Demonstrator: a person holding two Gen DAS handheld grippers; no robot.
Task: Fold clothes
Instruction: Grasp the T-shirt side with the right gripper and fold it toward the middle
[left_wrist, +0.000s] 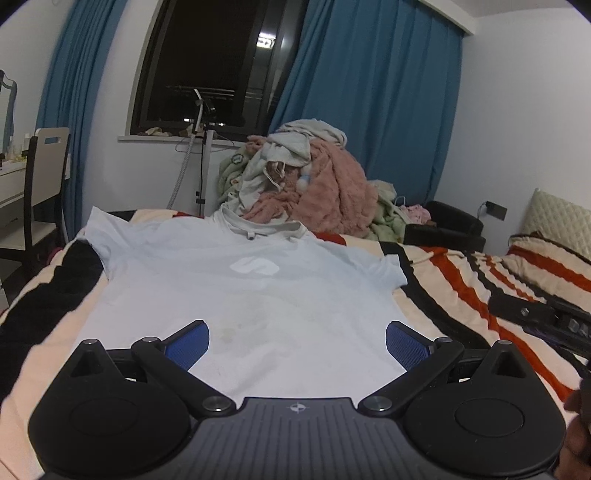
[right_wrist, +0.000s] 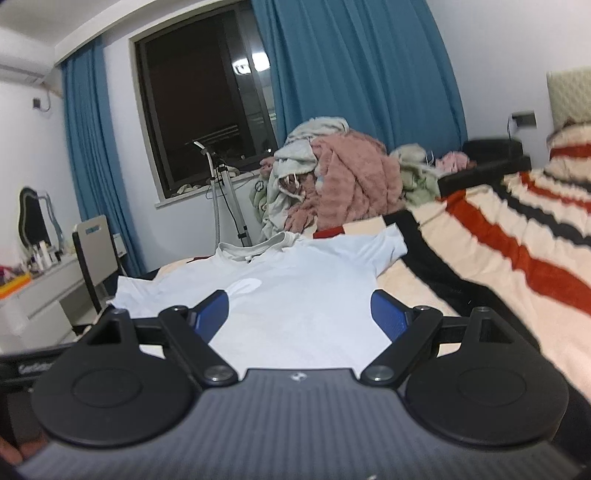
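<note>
Toward the left edge of the bed (left_wrist: 44, 295), the left sleeve (left_wrist: 101, 230) of a white T-shirt (left_wrist: 240, 295) is seen spread out, the garment being laid flat and face up on the striped blanket (left_wrist: 461, 280) with its collar (left_wrist: 258, 227) toward the far edge, where a heap of unfolded clothes (left_wrist: 314, 184) is piled. The left tool (left_wrist: 297, 345) is held released above the near hem, its blue pads (left_wrist: 188, 345) wide apart and nothing gripped. Further right, the right tool (right_wrist: 299, 319) is likewise held released over the shirt's right half, with the right sleeve (right_wrist: 388, 243) lying near the blanket's black stripe. No fold appears to have been made yet, so the first fold is judged to be the step in hand. It would be done well if the hem corners were pinched cleanly through both layers, each tool closed fully before lifting, and the cloth carried evenly so that no wrinkles are dragged in and the edges are laid parallel
</note>
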